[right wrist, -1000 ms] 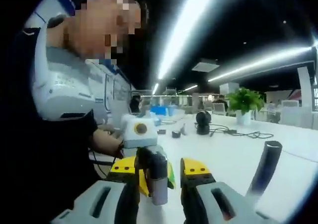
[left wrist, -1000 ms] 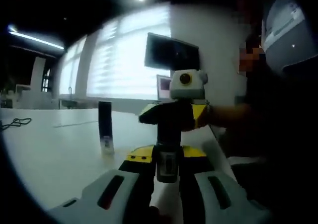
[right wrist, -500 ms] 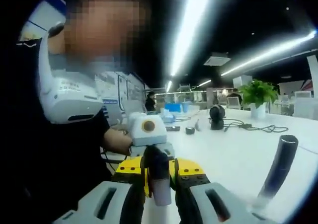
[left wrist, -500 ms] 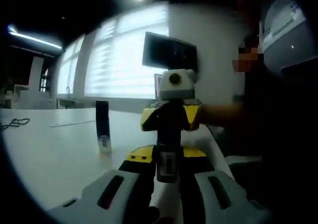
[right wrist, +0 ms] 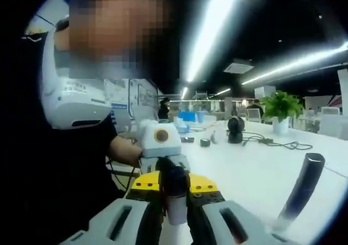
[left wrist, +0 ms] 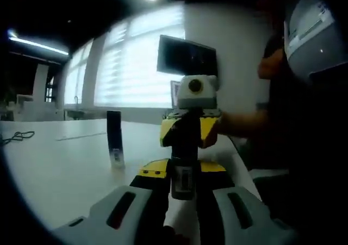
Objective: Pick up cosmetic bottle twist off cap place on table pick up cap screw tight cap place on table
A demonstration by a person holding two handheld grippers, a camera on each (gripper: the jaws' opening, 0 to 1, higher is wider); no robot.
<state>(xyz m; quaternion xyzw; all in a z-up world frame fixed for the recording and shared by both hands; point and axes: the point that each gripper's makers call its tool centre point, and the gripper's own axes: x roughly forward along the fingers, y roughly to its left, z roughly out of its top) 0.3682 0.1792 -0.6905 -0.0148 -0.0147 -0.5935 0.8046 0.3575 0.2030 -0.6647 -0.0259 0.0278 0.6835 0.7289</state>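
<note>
The left gripper point(left wrist: 183, 188) has its fingers closed on the lower body of the cosmetic bottle point(left wrist: 183, 171), holding it upright above the white worktop point(left wrist: 60, 163), near the edge closest to the person. The right gripper point(right wrist: 175, 193) meets it from the opposite side, its yellow-tipped fingers closed narrowly on the bottle's dark cap point(right wrist: 173, 182), with the pale bottle body below the cap in the right gripper view. A second, dark slender bottle point(left wrist: 115, 139) stands upright on the worktop, well apart from the held one.
</note>
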